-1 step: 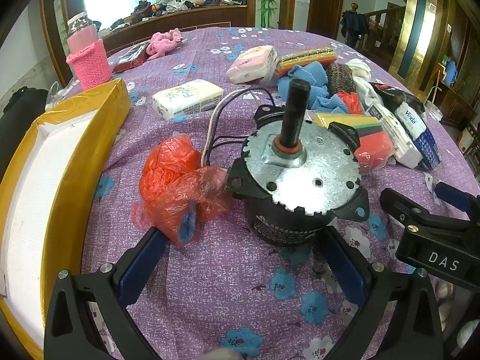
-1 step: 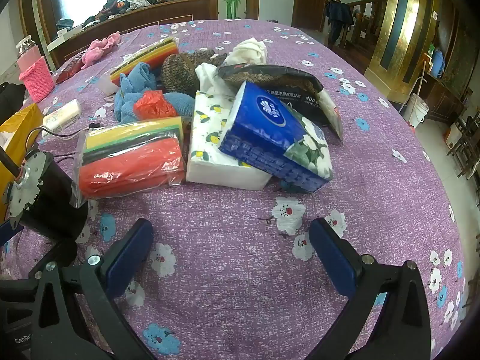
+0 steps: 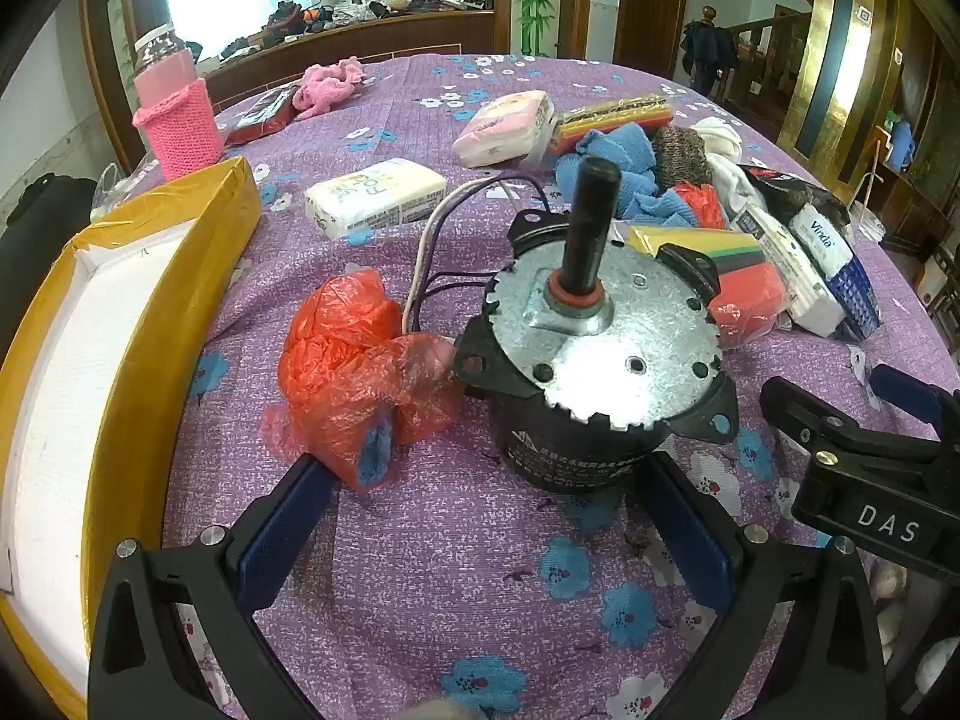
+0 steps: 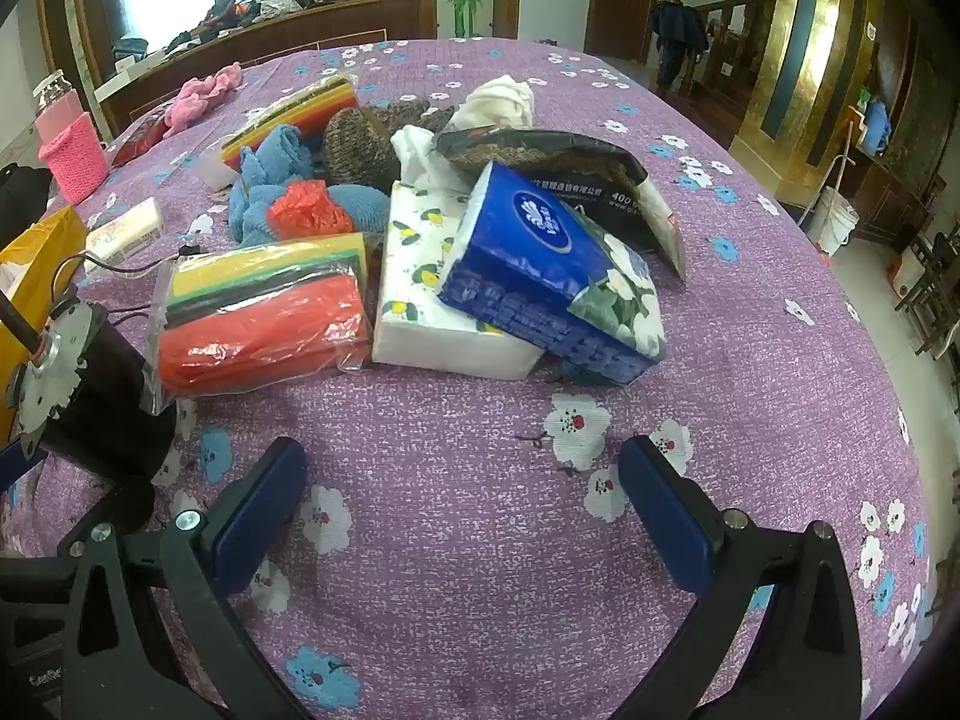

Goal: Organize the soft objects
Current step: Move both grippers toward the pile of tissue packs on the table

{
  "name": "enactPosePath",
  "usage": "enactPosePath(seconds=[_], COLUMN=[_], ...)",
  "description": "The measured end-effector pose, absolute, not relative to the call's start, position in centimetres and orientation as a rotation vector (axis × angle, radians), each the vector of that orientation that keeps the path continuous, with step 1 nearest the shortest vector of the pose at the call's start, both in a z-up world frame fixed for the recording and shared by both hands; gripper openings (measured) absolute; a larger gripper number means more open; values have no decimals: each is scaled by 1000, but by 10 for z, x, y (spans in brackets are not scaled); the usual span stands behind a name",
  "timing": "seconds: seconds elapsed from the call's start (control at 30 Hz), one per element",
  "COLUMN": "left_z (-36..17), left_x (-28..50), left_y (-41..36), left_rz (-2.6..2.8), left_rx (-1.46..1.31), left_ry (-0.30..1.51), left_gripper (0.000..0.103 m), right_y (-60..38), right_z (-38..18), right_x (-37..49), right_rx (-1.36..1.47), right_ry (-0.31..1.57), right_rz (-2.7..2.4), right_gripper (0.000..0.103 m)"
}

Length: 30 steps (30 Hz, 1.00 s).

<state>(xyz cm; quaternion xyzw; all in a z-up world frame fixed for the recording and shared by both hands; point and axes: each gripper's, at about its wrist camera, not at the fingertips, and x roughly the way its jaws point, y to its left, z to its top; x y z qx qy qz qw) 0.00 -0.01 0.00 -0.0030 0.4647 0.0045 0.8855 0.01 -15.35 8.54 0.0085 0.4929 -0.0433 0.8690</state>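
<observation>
**Presently on the counter: soft goods, one motor, open room at the near edge**

Counter (image 4: 480, 540): round, under a purple flowered cloth. Bare cloth lies in front of the right hand-held gripper (image 4: 462, 504) and runs clear to the right-hand rim; the far half past the heap is also mostly bare.

Left hand-held gripper (image 3: 480, 510): jaws wide, nothing between the pads. Its left finger (image 3: 282, 534) is just beside a crumpled red plastic bag (image 3: 354, 372); its right finger sits by the base of a black electric motor (image 3: 600, 360) standing shaft-up, wires trailing behind.

Right hand-held gripper: jaws wide, holding nothing, over bare cloth, apart from the heap.

Yellow-rimmed box (image 3: 90, 360): at the left edge, white inside, well left of the bag.

Soft items, heaped centre-right: sponge pack (image 4: 264, 318), red, green and yellow layers in clear wrap, beside the motor; white tissue pack (image 4: 432, 300) with a lemon print; blue tissue pack (image 4: 540, 276) tilted across it; blue towel (image 4: 270, 180); brown knit piece (image 4: 360, 138); white cloth (image 4: 498, 102).

Outliers: white wrapped pack (image 3: 378, 198), pink cloth (image 3: 330, 84), pink knit-sleeved bottle (image 3: 174, 114) at the far left rim.
</observation>
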Motion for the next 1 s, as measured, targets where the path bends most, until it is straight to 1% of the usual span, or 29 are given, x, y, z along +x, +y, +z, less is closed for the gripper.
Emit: enactPosePath(seconds=[0.2, 0.47, 0.7, 0.93, 0.97, 1.0], left_z=[0, 1, -2, 4, 3, 3], left_x=[0, 12, 0, -2, -2, -1], left_y=[-1, 3, 1, -8, -7, -6], left_rz=[10, -31, 0, -1, -5, -10], left_rx=[-5, 10, -3, 72, 56, 48], left_ry=[971, 1028, 993, 1005, 1011, 1016], left_gripper=[102, 102, 102, 102, 102, 93], right_y=[-155, -158, -157, -154, -155, -156], right_z=[85, 87, 90, 91, 91, 92], right_x=[3, 0, -6, -11, -12, -12], right_rx=[7, 7, -14, -41, -35, -35], right_ry=[1072, 1090, 1097, 1096, 1099, 1098], right_rz=[-43, -20, -2, 6, 11, 9], right_gripper=[103, 103, 103, 103, 103, 102])
